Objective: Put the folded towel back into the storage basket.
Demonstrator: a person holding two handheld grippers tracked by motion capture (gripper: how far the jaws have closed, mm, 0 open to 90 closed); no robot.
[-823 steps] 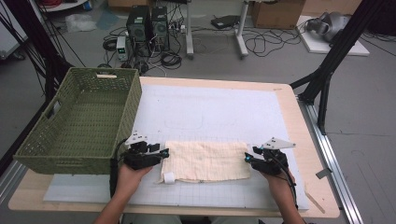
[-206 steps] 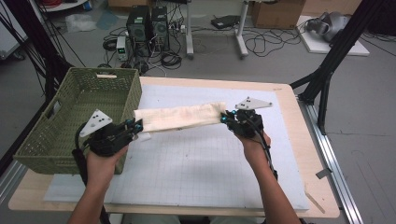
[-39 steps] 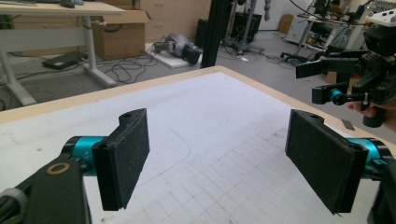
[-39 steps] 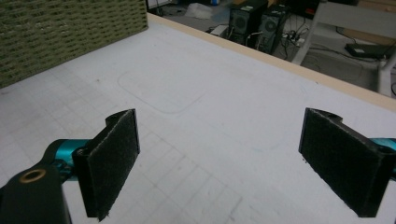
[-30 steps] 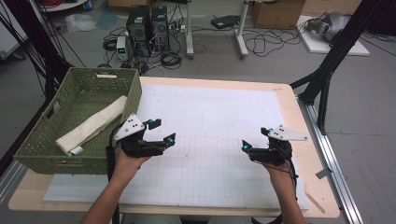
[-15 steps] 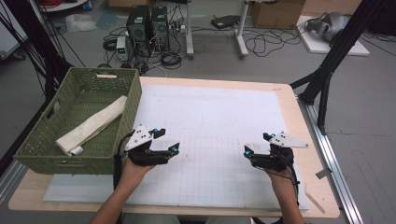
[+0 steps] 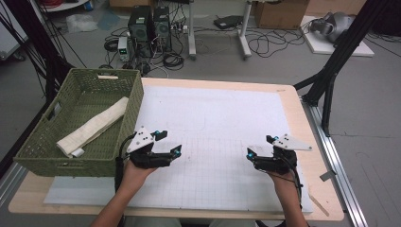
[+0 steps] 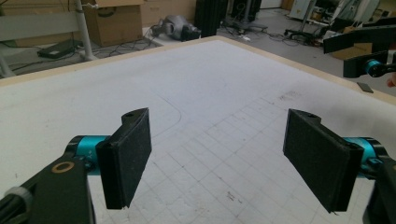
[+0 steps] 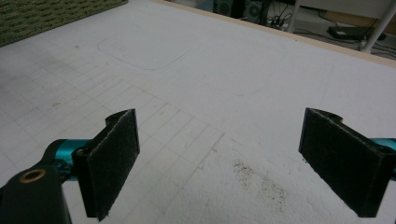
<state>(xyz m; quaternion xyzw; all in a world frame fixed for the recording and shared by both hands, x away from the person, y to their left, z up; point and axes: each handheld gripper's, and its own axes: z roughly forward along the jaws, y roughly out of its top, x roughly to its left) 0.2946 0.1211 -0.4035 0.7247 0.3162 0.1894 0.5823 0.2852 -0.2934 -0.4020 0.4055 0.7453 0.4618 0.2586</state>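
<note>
While the folded towel point(image 7: 92, 127) lies inside the green basket point(image 7: 33, 156), I hold my left gripper point(image 7: 171, 143) and right gripper point(image 7: 257, 146) over the white mat point(image 7: 222, 113), both spread wide, gripping nothing.

High view: a white gridded foam mat point(image 7: 227, 118) lies on the pale wooden surface point(image 7: 312, 142). At the surface's left edge stands a green woven rectangular basket point(image 7: 127, 118); inside it a folded cream cloth towel point(image 7: 92, 126) lies diagonally. The left gripper point(image 7: 170, 142) is over the mat just right of the basket. The right gripper point(image 7: 257, 146) is over the mat's near right part, well apart from the left.
</note>
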